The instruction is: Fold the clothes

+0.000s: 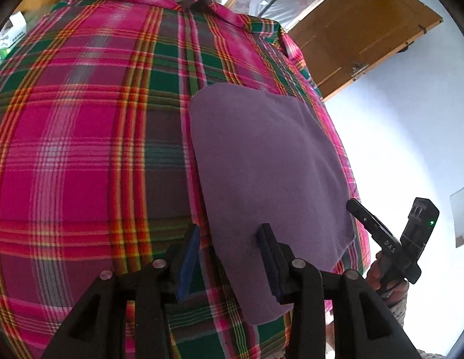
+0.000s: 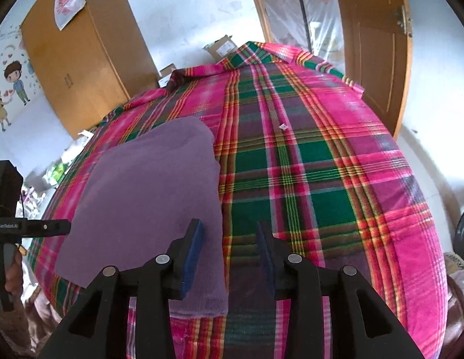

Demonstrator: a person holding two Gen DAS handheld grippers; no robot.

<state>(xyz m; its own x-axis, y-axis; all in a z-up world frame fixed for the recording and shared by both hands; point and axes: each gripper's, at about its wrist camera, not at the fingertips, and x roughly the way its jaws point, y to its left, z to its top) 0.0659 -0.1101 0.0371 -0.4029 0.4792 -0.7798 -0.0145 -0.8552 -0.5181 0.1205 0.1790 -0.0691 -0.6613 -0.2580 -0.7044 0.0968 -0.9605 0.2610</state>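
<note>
1. Left wrist view: our left gripper [image 1: 229, 239] hangs over a purple cloth [image 1: 267, 179] that lies flat on a plaid sheet [image 1: 82, 149] of pink, green and red. Its jaws stand wide apart and hold nothing.
2. One blue pad [image 1: 190, 257] sits over the plaid just off the cloth's edge; the other pad is over the purple cloth itself. We cannot tell whether either pad touches the fabric.
3. From this gripper, the cloth stretches ahead and to the right, with a rounded far end and a straight near corner on the right side.
4. Further right of the cloth, at its near corner, we see our right gripper [image 1: 356, 205] from the side, held in a hand [image 1: 378, 275] whose fingers wrap the grip.
5. Right wrist view: our right gripper [image 2: 230, 239] also has its jaws spread wide and grips nothing. Its left pad [image 2: 193, 254] is over the purple cloth [image 2: 148, 194]; the other pad is over the plaid sheet [image 2: 336, 179].
6. From this gripper, the cloth lies ahead and to the left, folded into a flat oblong, its long edge running away between the pads.
7. Far to the left, our left gripper [image 2: 65, 226] points toward the cloth's edge.
8. Beyond the sheet stand a wooden wardrobe [image 2: 82, 59] and a wooden door [image 2: 378, 45].
</note>
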